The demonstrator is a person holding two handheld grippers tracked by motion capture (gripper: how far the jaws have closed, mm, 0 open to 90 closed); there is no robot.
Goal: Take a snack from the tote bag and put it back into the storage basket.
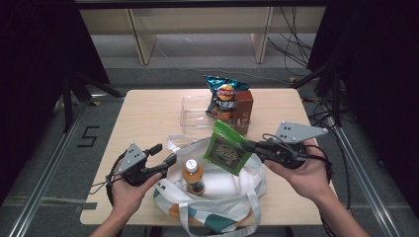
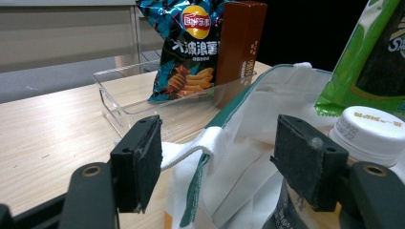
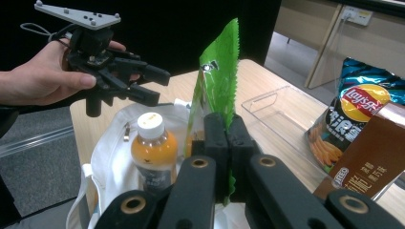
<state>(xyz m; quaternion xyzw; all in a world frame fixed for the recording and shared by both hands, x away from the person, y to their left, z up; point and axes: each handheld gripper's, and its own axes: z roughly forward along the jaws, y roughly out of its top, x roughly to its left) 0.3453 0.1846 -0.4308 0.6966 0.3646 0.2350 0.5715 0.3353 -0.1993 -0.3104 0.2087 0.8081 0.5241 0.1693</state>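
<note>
A flat green snack packet [image 1: 228, 149], its front printed with a dark panel and yellow lettering, hangs tilted at the centre of the high view, pinched at one edge between closed black jaws, above the open mouth of a white cloth bag [image 1: 232, 190] trimmed in green and orange. In the right gripper view the packet [image 3: 217, 81] stands nearly edge-on at mid-frame, its serrated top seal pointing upward. The bag slumps at lower centre on the pale wooden table.

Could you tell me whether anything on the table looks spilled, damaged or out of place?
Nothing stands out: the bottle stands upright and capped in the bag, and the chips bag and brown box stand in the clear tray.
</note>
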